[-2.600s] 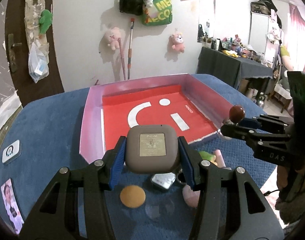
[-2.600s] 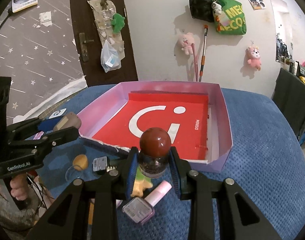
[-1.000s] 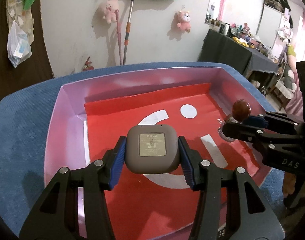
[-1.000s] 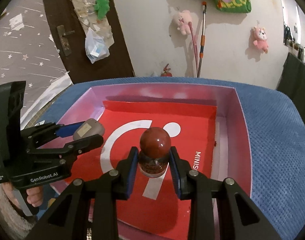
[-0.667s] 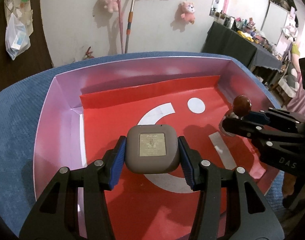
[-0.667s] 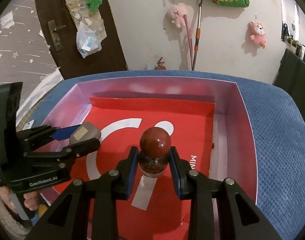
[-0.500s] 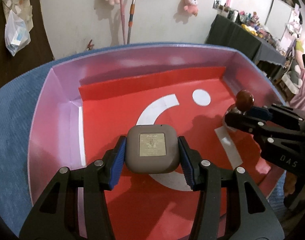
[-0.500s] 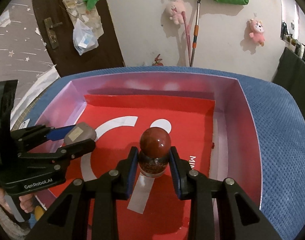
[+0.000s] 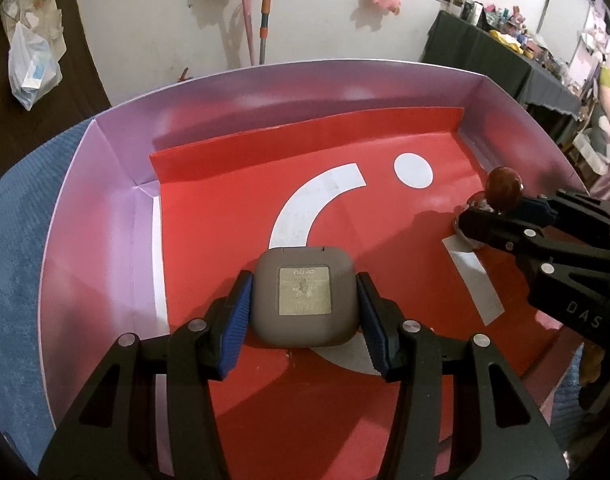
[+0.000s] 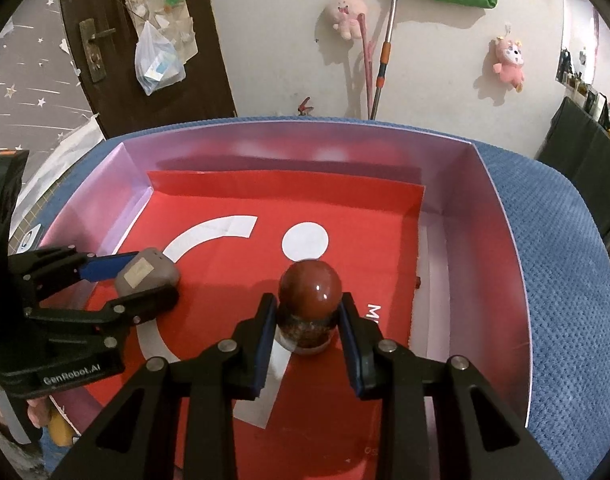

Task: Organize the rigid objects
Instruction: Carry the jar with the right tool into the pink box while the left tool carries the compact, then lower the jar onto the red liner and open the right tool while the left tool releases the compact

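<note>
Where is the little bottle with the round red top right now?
The bottle is clamped in the right gripper, over the red floor of the pink box, right of the grey case.

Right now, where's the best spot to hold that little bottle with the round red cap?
The clear body just under the cap, pinched from its two sides, as the right gripper does: the bottle stands upright and the round cap would slip.

I have a rounded grey-brown case (image 9: 303, 295), its pale square label facing up, held low over the left half of the red floor of a shallow box (image 9: 105, 208) with pale purple walls. To its right I hold upright a small clear bottle (image 10: 309, 307) with a glossy dark-red ball cap, above the box's white logo.
</note>
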### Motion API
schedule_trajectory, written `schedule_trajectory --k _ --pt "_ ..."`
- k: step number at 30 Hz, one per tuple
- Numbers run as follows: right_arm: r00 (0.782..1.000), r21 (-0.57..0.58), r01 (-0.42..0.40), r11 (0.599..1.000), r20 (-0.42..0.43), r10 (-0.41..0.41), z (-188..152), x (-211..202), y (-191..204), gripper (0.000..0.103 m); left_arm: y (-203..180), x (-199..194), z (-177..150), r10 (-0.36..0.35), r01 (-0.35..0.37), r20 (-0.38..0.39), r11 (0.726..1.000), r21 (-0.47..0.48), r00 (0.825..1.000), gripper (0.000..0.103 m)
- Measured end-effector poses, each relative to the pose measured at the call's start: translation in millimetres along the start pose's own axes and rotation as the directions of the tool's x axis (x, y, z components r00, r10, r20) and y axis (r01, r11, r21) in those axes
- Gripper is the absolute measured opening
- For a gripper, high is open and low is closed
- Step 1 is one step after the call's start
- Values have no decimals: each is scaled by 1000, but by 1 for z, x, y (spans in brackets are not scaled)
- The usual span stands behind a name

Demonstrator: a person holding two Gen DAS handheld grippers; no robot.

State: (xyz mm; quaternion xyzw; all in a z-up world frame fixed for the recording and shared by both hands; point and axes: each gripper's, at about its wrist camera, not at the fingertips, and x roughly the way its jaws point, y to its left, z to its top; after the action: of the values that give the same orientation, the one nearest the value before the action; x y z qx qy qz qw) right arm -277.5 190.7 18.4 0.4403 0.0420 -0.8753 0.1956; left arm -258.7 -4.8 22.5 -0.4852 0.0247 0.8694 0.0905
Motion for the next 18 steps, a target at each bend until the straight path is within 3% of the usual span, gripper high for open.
schedule_trajectory --k 18 --pt "1000 6 -5 1000 1 5 -2 0 0 34 7 0 1 -28 28 3 999 -23 1000 49"
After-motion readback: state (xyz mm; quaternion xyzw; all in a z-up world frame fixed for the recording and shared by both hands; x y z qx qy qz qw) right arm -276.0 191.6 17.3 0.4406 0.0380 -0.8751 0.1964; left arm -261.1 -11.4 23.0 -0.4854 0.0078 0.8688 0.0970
